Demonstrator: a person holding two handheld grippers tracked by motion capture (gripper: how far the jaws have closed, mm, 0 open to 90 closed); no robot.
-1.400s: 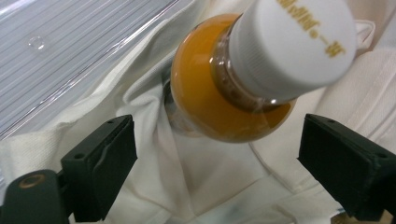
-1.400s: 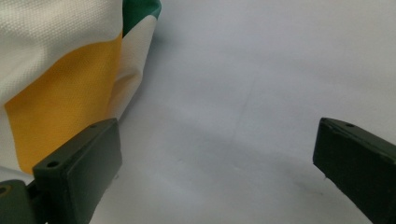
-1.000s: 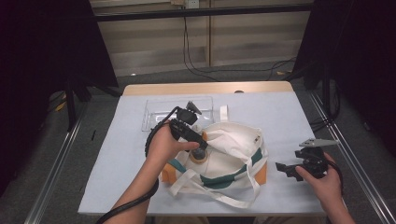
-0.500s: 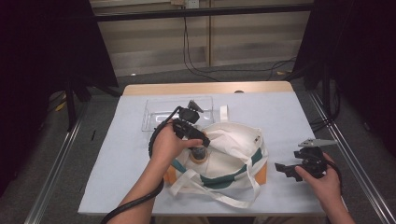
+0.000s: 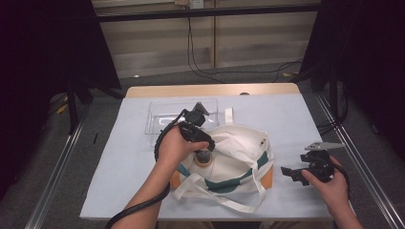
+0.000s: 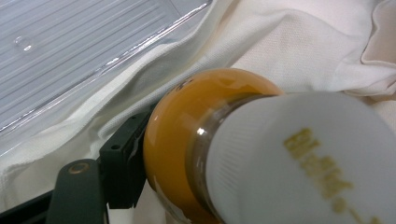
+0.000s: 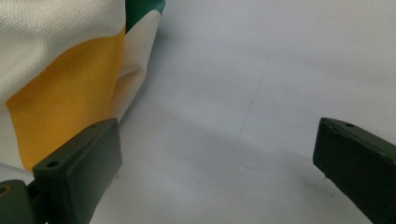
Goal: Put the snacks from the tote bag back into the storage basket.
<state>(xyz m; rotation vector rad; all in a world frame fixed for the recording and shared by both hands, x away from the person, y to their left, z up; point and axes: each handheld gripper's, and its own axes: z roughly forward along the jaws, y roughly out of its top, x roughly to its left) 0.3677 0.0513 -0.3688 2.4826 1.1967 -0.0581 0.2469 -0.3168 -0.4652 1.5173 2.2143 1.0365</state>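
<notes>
A white tote bag [image 5: 239,160] with green and orange bands lies on the table. My left gripper [image 5: 205,151] points down into the bag's mouth at a small jar [image 5: 204,159]. The jar [image 6: 187,126] is amber with a white cap [image 6: 303,163], and one black finger [image 6: 122,161] presses against its side. The jaws have just been closing with the jar between them, and they are shut on it. My right gripper [image 5: 289,171] rests near the table's right edge, beside the bag. In its own view my right gripper [image 7: 215,163] stands open over bare cloth.
A clear plastic tray [image 5: 162,119] sits just behind the bag at the back left. The bag's long handles [image 5: 224,202] trail toward the table's front edge. The orange corner of the bag [image 7: 60,102] lies close to the right gripper's left finger. A pale cloth [image 7: 261,65] covers the table.
</notes>
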